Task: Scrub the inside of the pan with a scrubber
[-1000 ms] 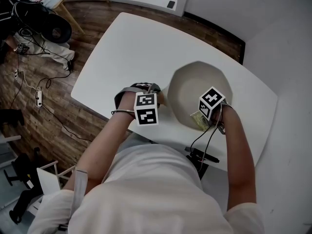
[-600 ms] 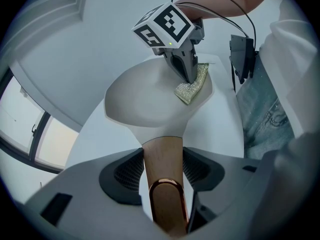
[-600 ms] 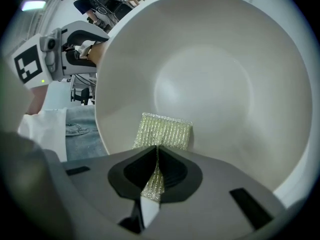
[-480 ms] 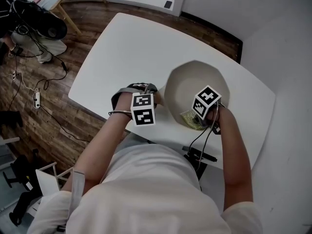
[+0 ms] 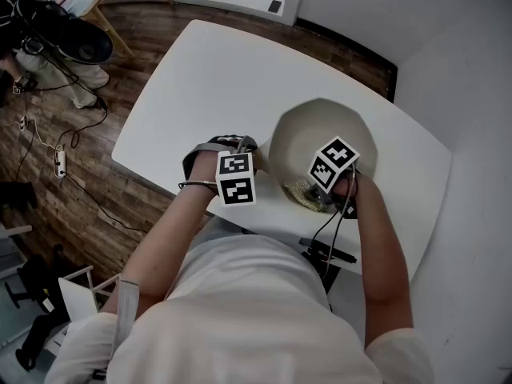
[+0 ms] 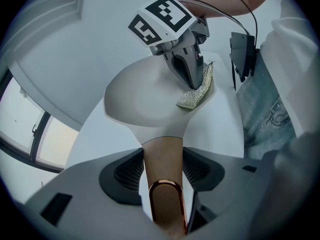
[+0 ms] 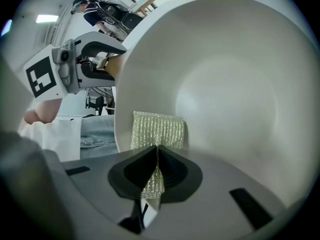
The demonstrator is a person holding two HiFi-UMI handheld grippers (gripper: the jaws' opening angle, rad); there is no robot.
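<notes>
Pan (image 5: 320, 130) on the white table (image 5: 200, 70) from overhead, left gripper (image 5: 254, 162) at its near-left edge, right gripper (image 5: 314, 192) dipped at the near rim. Left gripper view: jaws clamped on the tan handle (image 6: 162, 171), which runs straight ahead into the bowl. Right gripper view: jaws pinching the scrubber (image 7: 157, 131), free end flat on the inner wall, unscrubbed centre dead ahead. I'd sweep that way.

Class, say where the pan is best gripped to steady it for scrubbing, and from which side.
Grip the handle, coming from its free end: it is a narrow bar sticking out from the pan, so jaws close across it and leave the inside open, as the left gripper shows.
</notes>
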